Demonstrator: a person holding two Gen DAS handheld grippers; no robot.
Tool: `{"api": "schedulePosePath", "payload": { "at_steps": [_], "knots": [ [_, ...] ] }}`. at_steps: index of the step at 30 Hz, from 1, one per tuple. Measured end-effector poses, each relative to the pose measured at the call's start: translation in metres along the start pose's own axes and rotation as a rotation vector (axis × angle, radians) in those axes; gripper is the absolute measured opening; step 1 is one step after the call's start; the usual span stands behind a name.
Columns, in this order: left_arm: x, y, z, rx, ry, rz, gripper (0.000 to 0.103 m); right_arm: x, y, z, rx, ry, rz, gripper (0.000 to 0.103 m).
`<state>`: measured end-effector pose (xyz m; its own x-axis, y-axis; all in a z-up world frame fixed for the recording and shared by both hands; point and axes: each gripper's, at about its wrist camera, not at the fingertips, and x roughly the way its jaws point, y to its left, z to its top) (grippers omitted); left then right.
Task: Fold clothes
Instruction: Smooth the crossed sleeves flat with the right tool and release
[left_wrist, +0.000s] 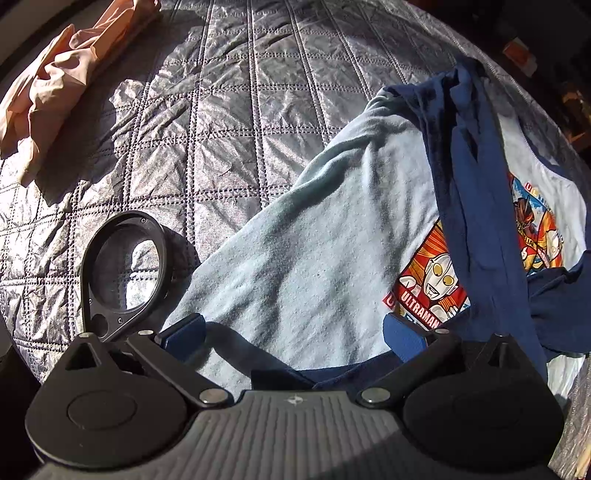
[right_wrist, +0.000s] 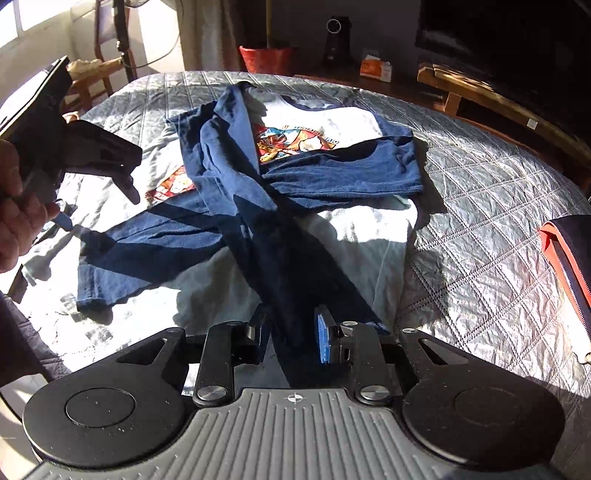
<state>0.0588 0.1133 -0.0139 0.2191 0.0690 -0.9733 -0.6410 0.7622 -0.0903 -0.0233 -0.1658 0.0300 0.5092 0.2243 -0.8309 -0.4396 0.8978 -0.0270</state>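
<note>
Shirt, one in number: a pale grey top with navy sleeves and a coloured cartoon print, lying spread on the quilted bed. Two navy sleeves were counted, crossed over the body of the garment.

Left to right in the left wrist view: one peach-coloured garment lay bunched at the far left edge of the bed, well apart from the shirt. One round black-framed lens stood at the left finger. The left tongs stood wide apart over the grey shirt body, with a navy hem between the pads and no pad pressing on cloth. The print showed at the right, partly covered by a navy sleeve.

Left to right in the right wrist view: one hand held the left tongs above the left side of the shirt. The right tongs stood partly apart, with the end of one navy sleeve lying between the pads; whether the pads pressed on it could not be told. One red-and-navy zipped item lay at the right edge of the bed.

Only the left wrist view showed the peach garment and the lens. Only the right wrist view showed the hand, the zipped item and the room beyond the bed.
</note>
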Motion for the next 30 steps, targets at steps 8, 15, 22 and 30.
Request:
{"api": "schedulePosePath", "payload": {
  "at_steps": [8,15,22,30],
  "knots": [
    [0.003,-0.001,-0.006,0.007,0.008,-0.006,0.102,0.025,0.009,-0.012,-0.082,0.067,-0.036,0.001],
    [0.008,-0.003,-0.013,0.018,0.012,-0.01,0.102,0.0,0.024,-0.008,-0.147,0.015,0.093,0.001],
    [0.01,-0.005,-0.015,0.023,0.012,-0.012,0.102,-0.009,0.014,0.001,-0.054,-0.004,0.283,0.017],
    [0.01,-0.004,-0.017,0.032,0.021,-0.019,0.102,0.033,-0.043,0.002,0.21,0.118,0.202,0.032]
  ]
}}
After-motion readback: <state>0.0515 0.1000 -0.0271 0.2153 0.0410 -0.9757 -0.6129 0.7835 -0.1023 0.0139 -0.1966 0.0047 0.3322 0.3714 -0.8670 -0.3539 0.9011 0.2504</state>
